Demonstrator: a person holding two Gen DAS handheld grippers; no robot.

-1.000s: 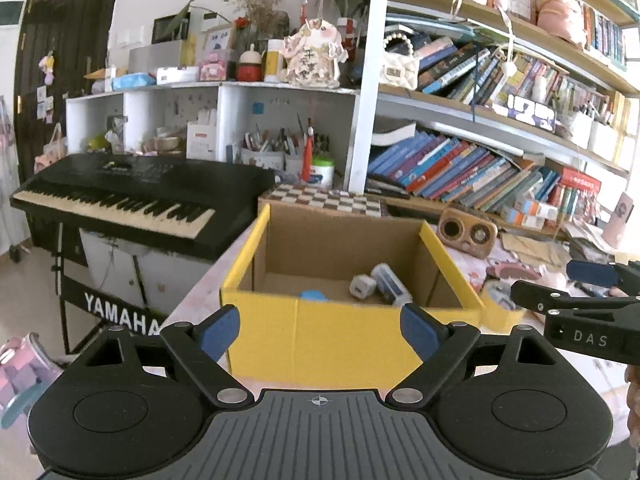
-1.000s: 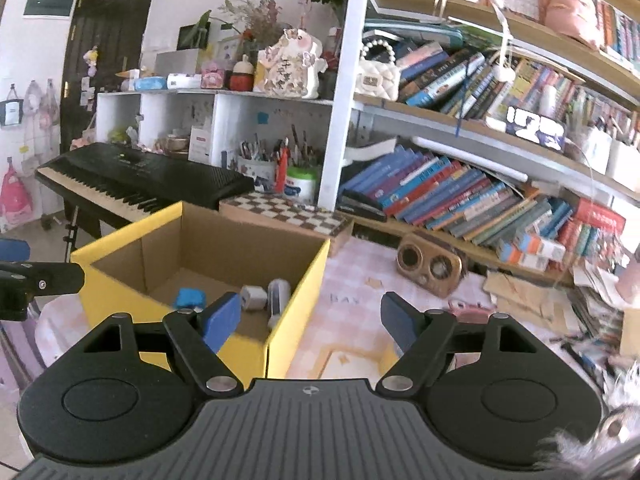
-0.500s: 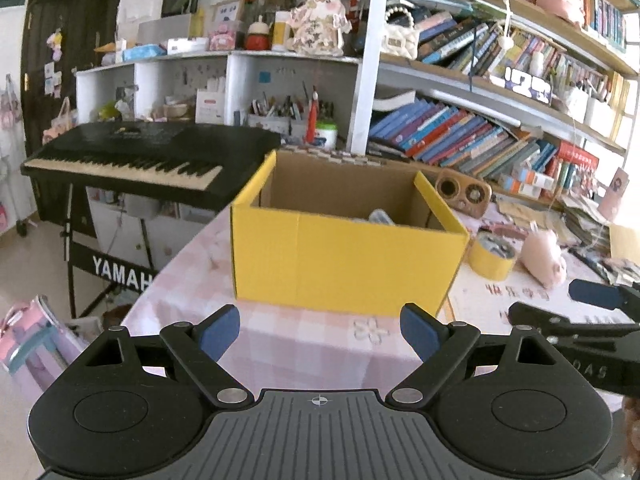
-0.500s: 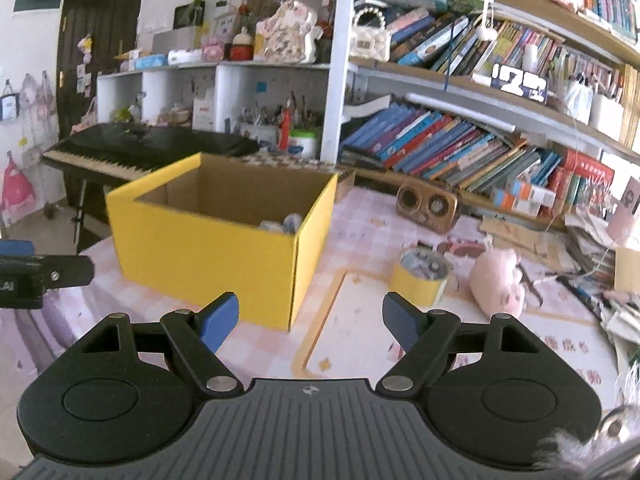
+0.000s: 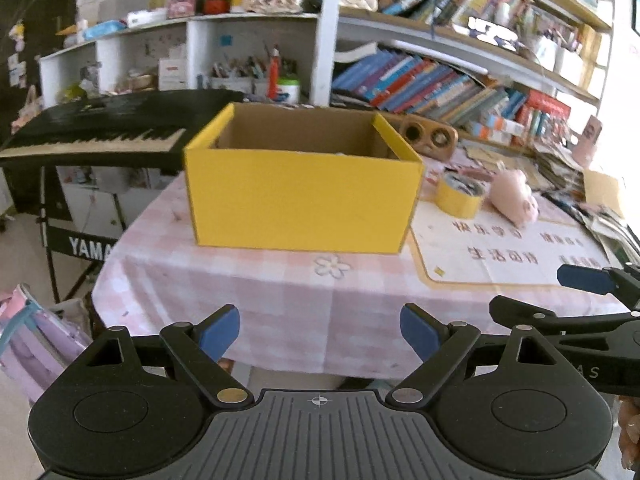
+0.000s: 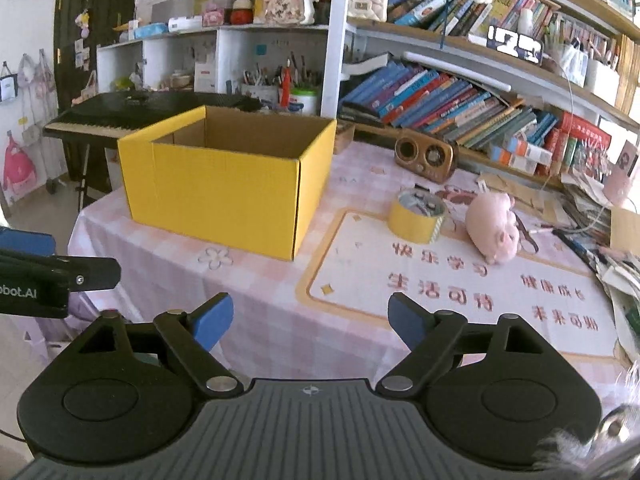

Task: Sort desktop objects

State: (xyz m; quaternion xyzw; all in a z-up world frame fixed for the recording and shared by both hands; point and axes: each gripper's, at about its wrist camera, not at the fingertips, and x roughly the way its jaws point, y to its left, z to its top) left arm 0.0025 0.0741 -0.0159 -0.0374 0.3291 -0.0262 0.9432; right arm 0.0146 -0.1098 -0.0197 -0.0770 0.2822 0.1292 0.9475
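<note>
Both claws empty, off the near table edge
L gripper (image 5: 320, 334) jaws wide apart; R gripper (image 6: 310, 320) jaws opening, nothing btwn. Yellow box (image 6: 224, 188) ahead on pink cloth (image 6: 260, 300); tape roll (image 6: 418, 216) & pink pig toy (image 6: 494, 226) to its right.

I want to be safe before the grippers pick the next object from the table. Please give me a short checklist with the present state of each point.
1. Left gripper empty, jaws wide: ok.
2. Right gripper empty, jaws opening: ok.
3. Yellow cardboard box upright, top open: ok.
4. Yellow tape roll and pink pig plush lie free on the table mat: ok.
5. Either gripper near those objects: not ok, both hang back at the table edge.
6. Room left inside the box: cannot tell.
</note>
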